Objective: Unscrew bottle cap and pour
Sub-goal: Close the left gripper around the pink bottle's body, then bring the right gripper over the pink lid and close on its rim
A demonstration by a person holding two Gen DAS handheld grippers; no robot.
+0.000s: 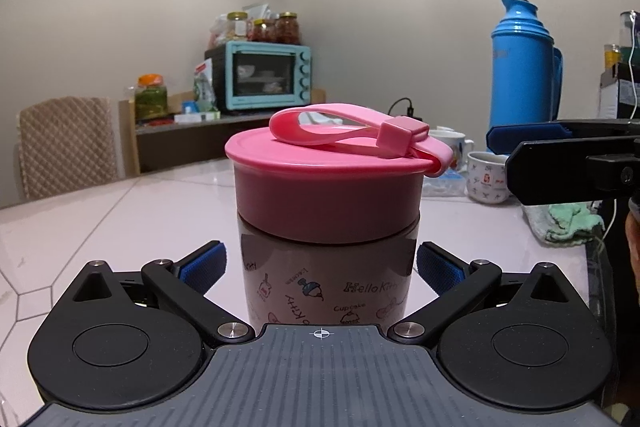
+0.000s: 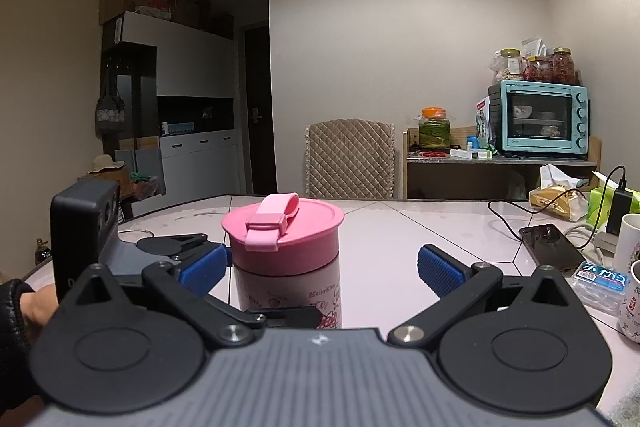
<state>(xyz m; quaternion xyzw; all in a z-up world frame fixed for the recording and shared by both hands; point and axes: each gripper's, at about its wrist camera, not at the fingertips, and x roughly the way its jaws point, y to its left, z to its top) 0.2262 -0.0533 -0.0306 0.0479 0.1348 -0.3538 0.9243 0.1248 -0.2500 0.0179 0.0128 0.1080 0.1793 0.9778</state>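
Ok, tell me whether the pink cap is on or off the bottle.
On. The pink cap sits level on the upright bottle, no gap showing.

Both wrist views closely face the bottle (image 1: 326, 223) from different sides.

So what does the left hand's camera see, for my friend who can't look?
A pink Hello Kitty bottle with its pink strap-topped screw cap on stands on the white tiled table, between the open blue-padded left gripper. A tall blue thermos stands behind.
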